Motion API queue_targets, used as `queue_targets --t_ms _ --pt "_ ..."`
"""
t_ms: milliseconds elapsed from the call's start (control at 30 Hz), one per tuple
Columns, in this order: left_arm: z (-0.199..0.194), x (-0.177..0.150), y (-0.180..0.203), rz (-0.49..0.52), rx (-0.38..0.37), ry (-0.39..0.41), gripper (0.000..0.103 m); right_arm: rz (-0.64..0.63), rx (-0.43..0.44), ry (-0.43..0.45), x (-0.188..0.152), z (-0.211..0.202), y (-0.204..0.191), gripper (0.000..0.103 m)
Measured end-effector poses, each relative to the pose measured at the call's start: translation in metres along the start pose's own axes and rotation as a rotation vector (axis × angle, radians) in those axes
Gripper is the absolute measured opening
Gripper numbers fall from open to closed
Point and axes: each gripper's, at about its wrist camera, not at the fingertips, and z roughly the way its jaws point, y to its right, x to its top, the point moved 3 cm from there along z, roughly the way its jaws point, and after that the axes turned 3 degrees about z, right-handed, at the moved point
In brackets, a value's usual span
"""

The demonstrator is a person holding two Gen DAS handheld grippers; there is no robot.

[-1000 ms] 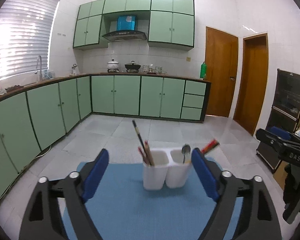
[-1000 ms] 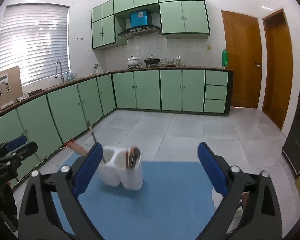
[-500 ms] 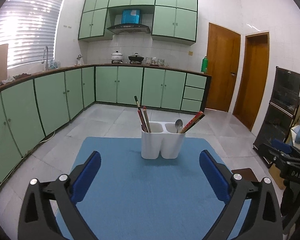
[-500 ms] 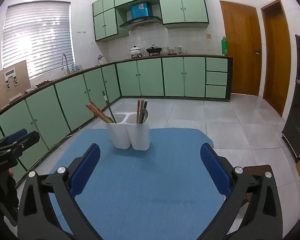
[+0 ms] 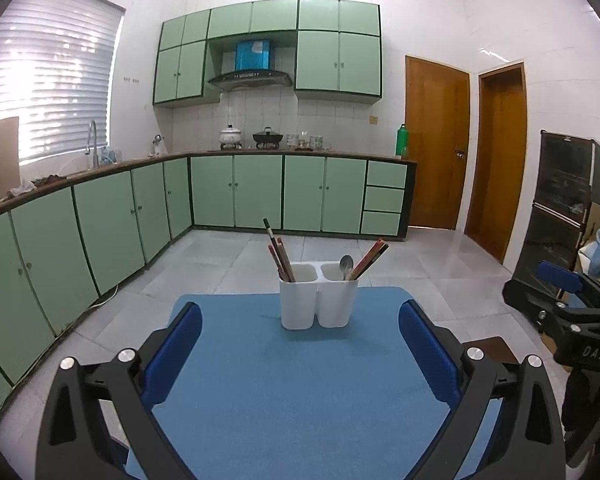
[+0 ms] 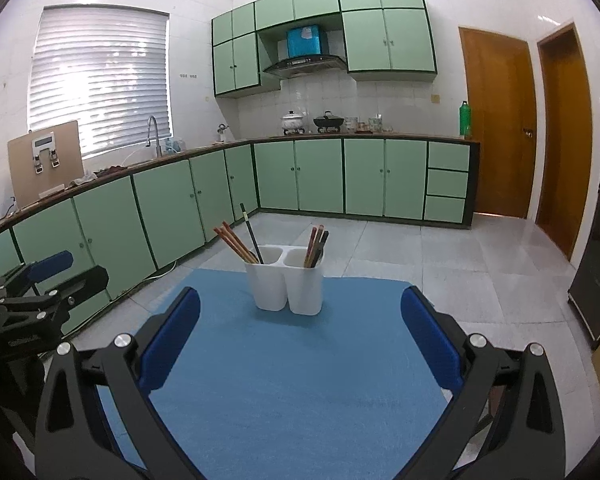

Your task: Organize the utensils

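A white two-cup utensil holder [image 5: 318, 300] stands upright near the far edge of a blue mat [image 5: 292, 392]. In the left wrist view its left cup holds chopsticks [image 5: 281, 256]; its right cup holds a metal spoon [image 5: 345, 264] and reddish chopsticks [image 5: 370, 258]. The holder also shows in the right wrist view [image 6: 286, 286]. My left gripper [image 5: 300, 356] is open and empty, well short of the holder. My right gripper [image 6: 300, 344] is open and empty too, also back from it.
The other gripper shows at the right edge of the left wrist view [image 5: 572, 312] and at the left edge of the right wrist view [image 6: 32, 300]. Green kitchen cabinets [image 5: 236, 190] run along the back and left. A dark cabinet [image 5: 560, 216] stands at right.
Both grippers have drawn back and risen from the holder, which was close between the fingers a second ago and now stands farther off. Both stay open and empty.
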Motion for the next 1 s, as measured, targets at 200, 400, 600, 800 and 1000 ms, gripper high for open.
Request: queue_targets --t_ms 200,400,600,800,1000 --pt "-0.012 0.001 0.004 0.004 -0.002 0.022 0.097 -0.011 0.010 0.017 0.003 -0.011 -0.007 0.097" --pt "-0.017 0.003 0.004 0.001 0.003 0.036 0.097 -0.024 0.017 0.022 0.003 -0.017 -0.013 0.097" --pt "-0.020 0.004 0.004 -0.004 0.009 0.043 0.097 -0.024 0.020 0.027 0.003 -0.020 -0.013 0.097" --pt "-0.020 0.004 0.004 -0.005 0.010 0.047 0.097 -0.026 0.019 0.031 0.005 -0.021 -0.014 0.097" --pt "-0.021 0.005 0.004 -0.009 0.014 0.050 0.097 -0.026 0.021 0.028 0.006 -0.021 -0.015 0.097"
